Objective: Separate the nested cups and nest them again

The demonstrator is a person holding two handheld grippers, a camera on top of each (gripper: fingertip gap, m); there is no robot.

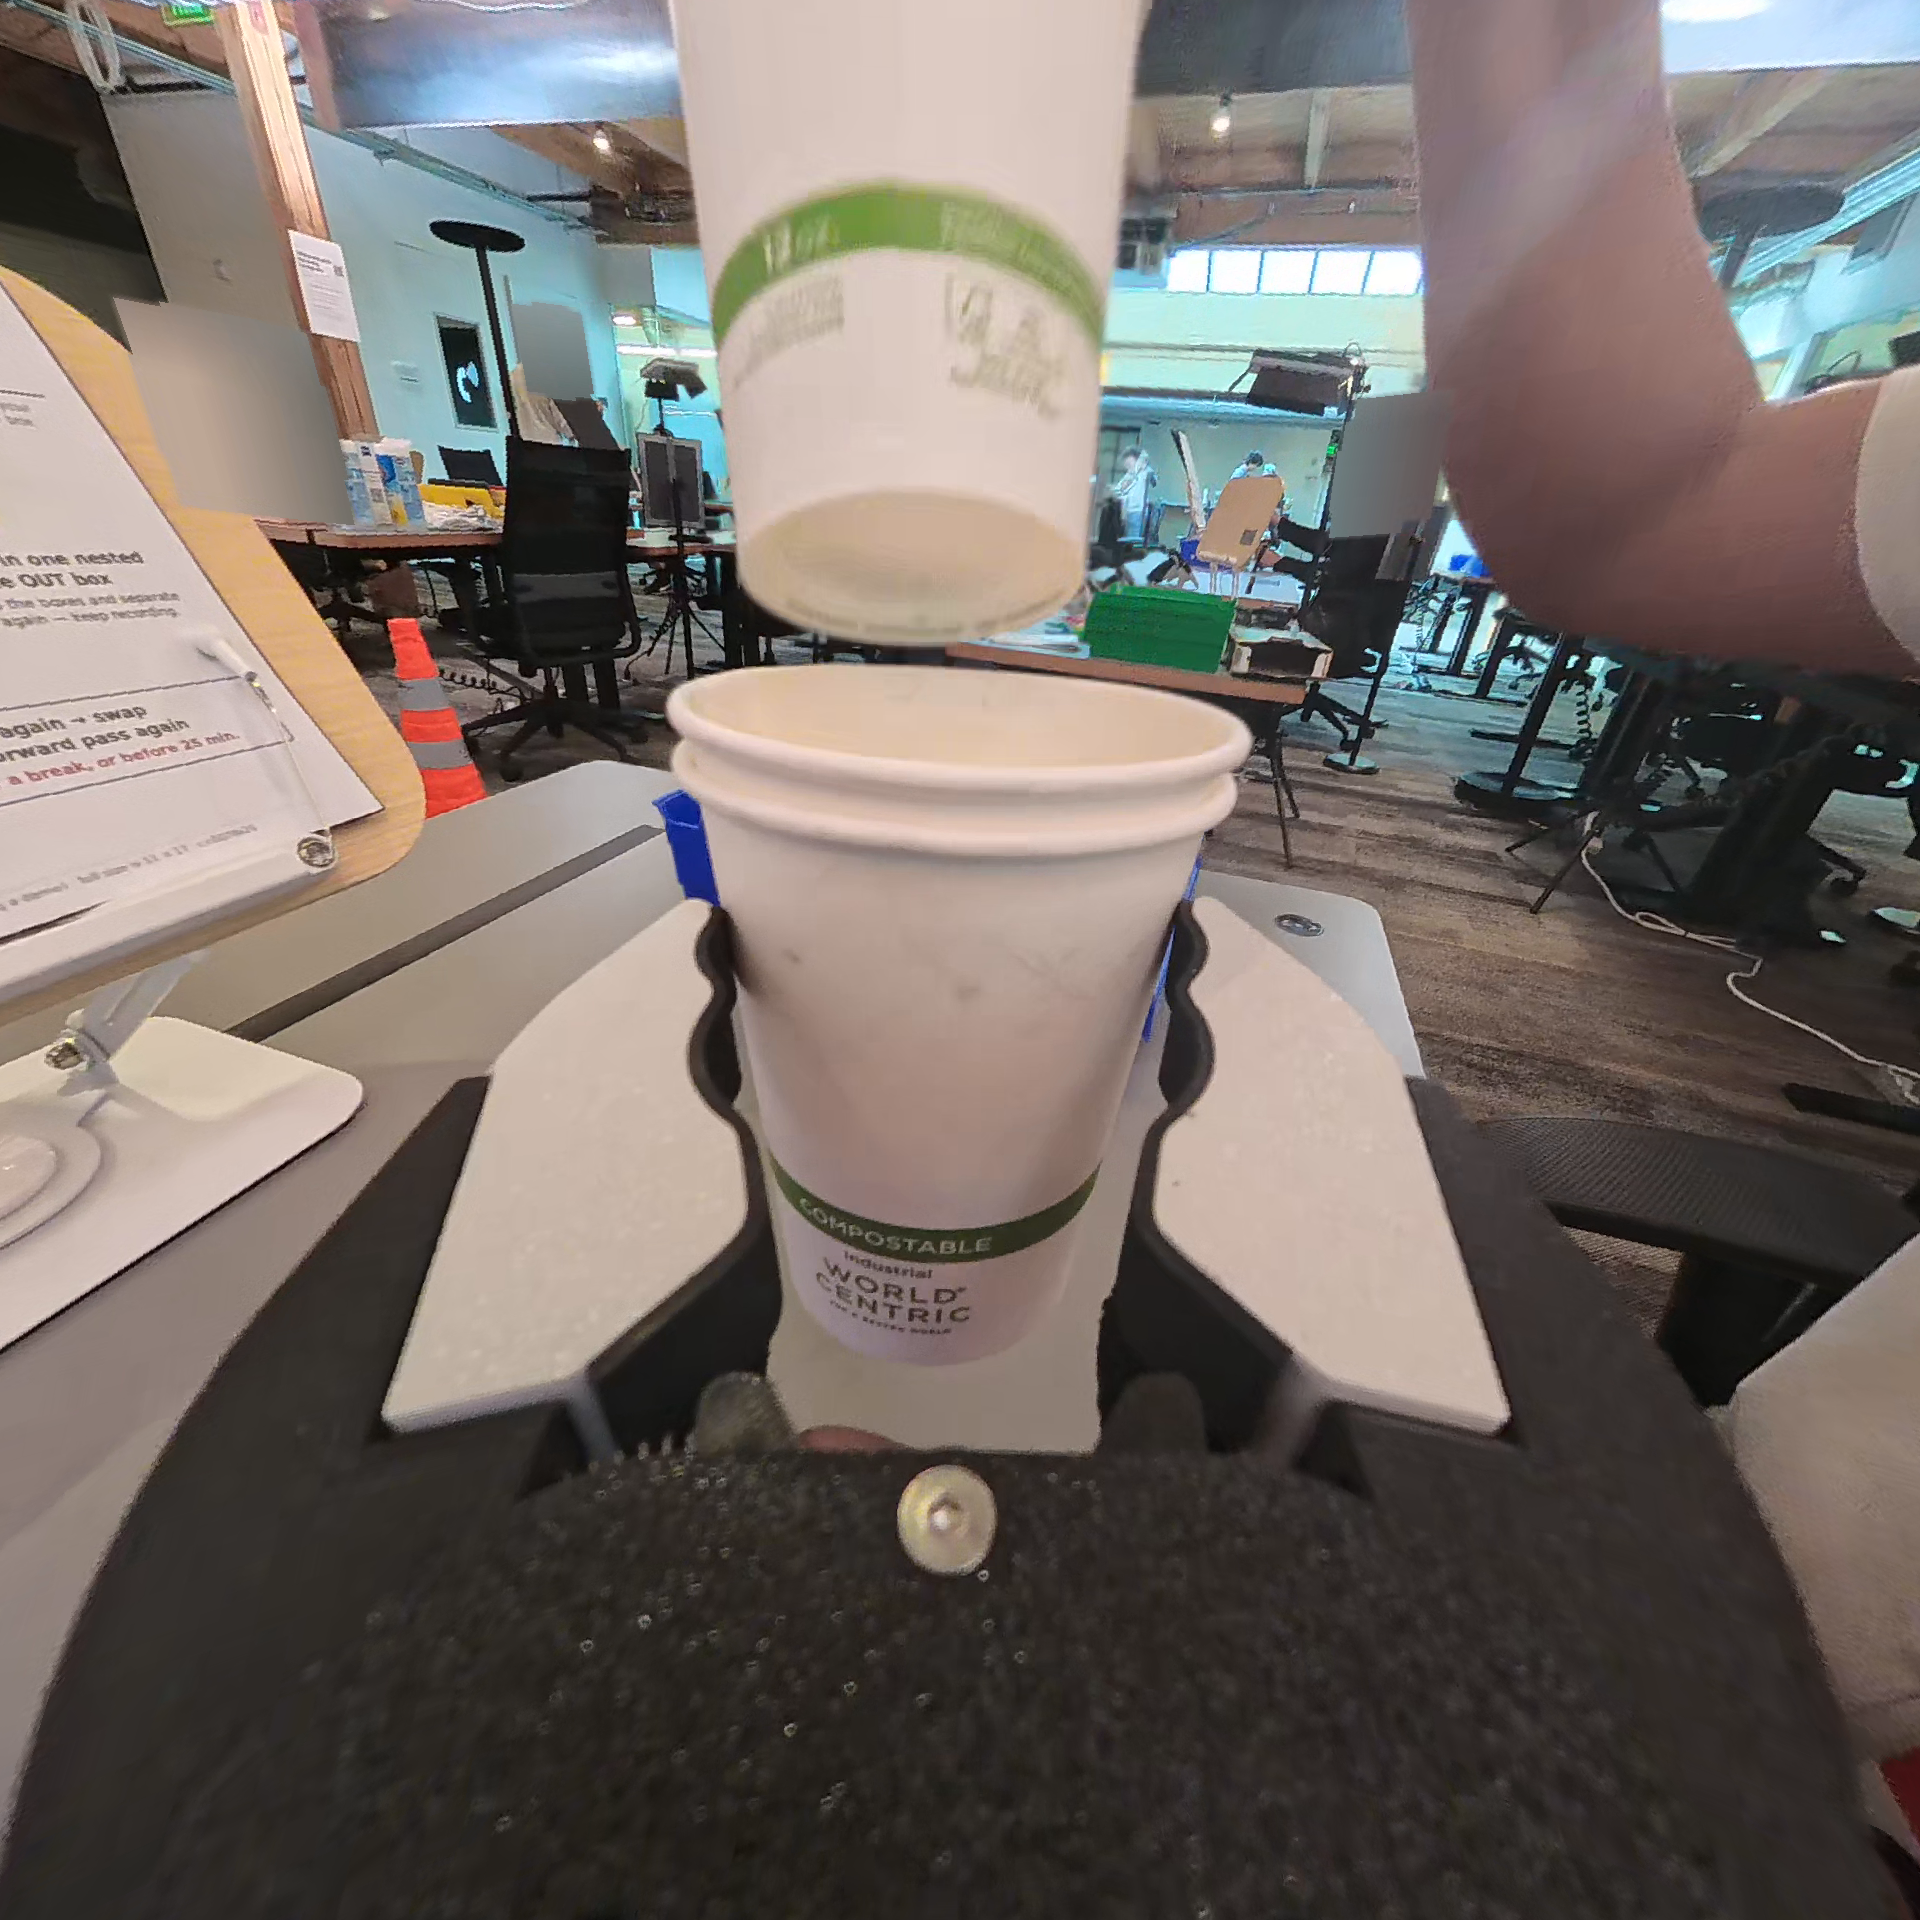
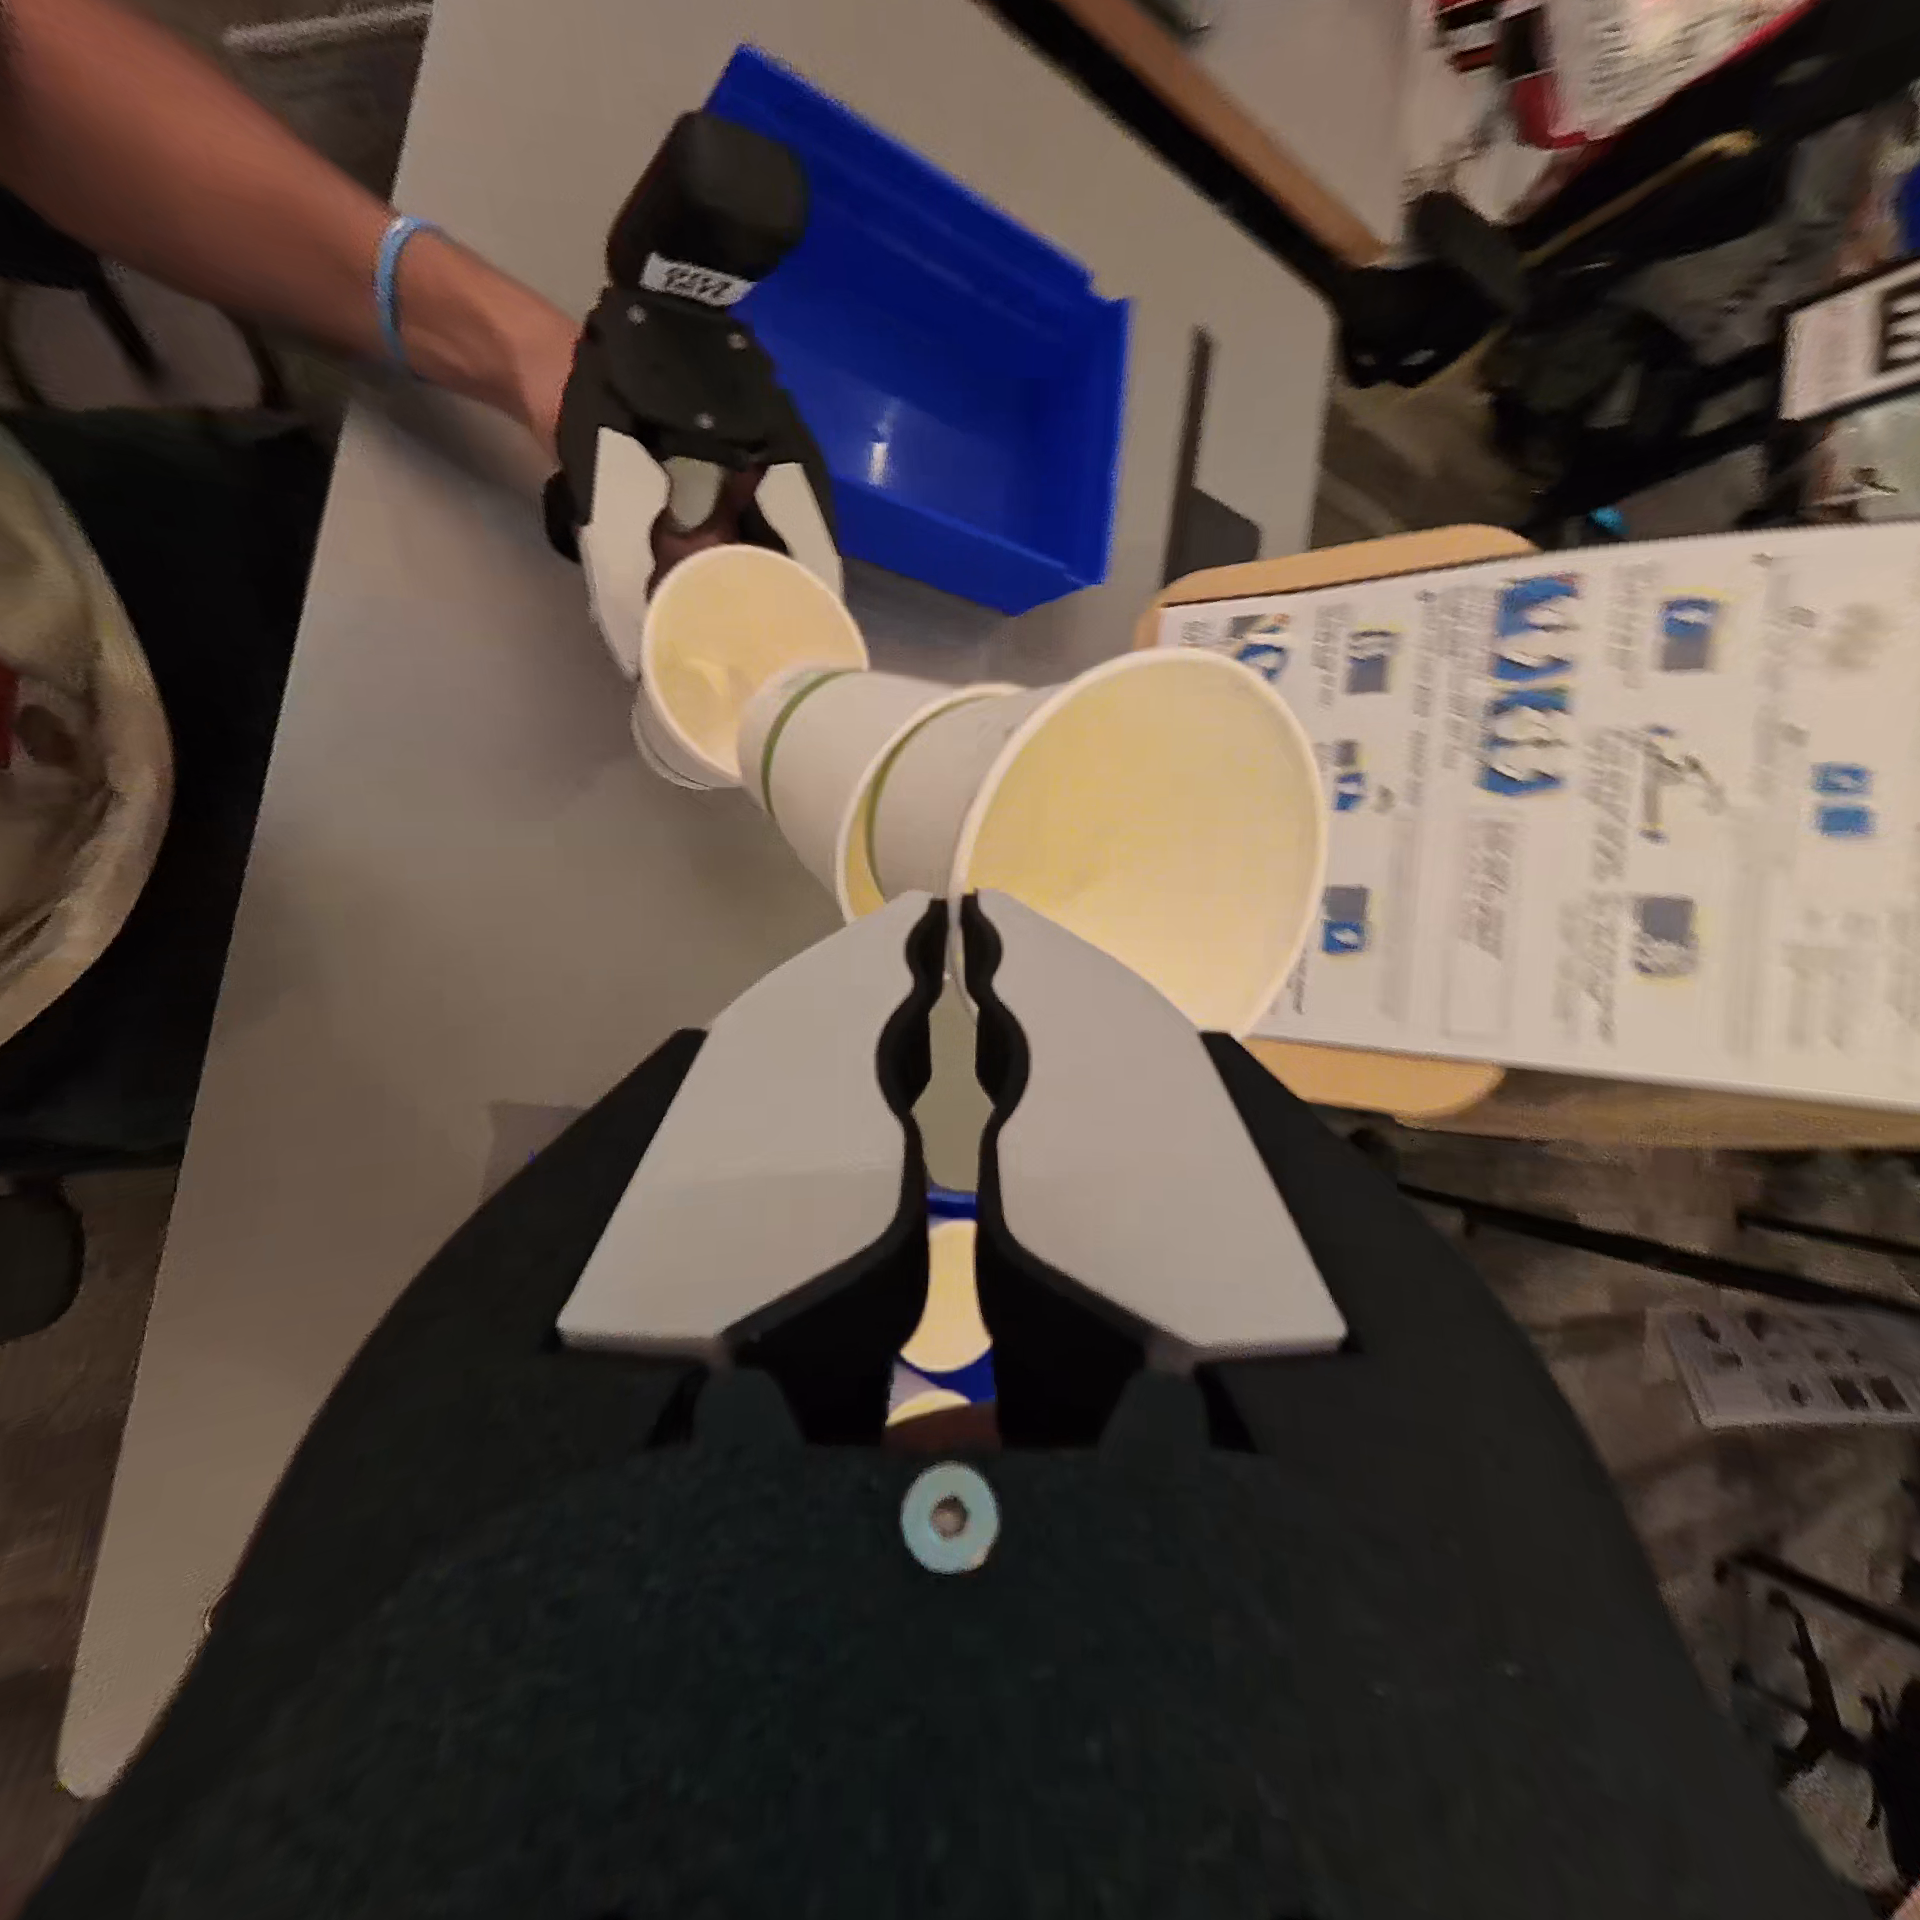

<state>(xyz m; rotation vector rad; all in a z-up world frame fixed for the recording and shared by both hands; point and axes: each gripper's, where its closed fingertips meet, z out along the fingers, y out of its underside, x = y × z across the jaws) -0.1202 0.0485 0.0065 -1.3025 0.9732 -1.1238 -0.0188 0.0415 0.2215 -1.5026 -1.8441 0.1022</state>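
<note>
A stack of two nested white paper cups [image 1: 961, 1023] is clamped upright between the fingers of the left gripper [image 1: 951, 997]. Directly above its open mouth, apart from it, a lifted cup stack [image 2: 1039, 800] is pinched by its rim in the nearly closed right gripper [image 2: 954, 920]. A blue bin [image 2: 935, 416] sits on the grey table [image 2: 416, 935] behind.
</note>
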